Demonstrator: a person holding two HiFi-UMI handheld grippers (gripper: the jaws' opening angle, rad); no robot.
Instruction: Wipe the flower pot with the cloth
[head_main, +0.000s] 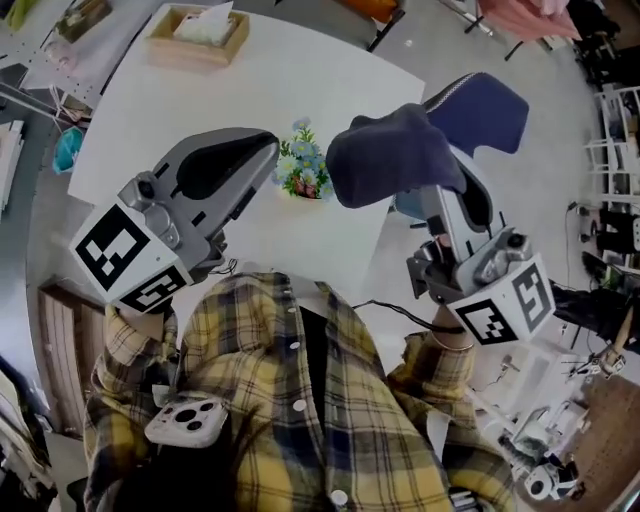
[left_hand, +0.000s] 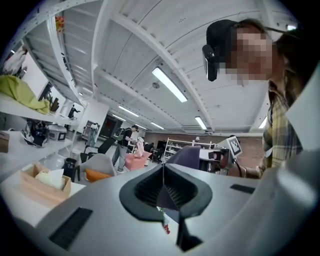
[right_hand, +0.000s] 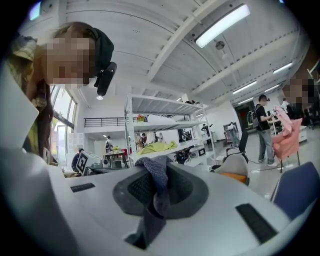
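Nearest, at the bottom of the head view, a plaid shirt (head_main: 300, 420) runs out of frame. Above it the left gripper (left_hand: 163, 189) has its jaws pressed together on nothing, while the right gripper (right_hand: 159, 187) is clamped on the dark cloth (head_main: 395, 155), which flops over and hides its tips from above. The flower pot (head_main: 301, 190) sits mid-frame on the white table (head_main: 250, 90), mostly buried under its flowers, and a wooden tissue box (head_main: 198, 45) is upper left.

Yellow-and-navy plaid buttoned shirt (head_main: 290, 420); grey left tool (head_main: 268, 152) and right tool (head_main: 445, 205), each with black-and-white marker cube (head_main: 125, 255).
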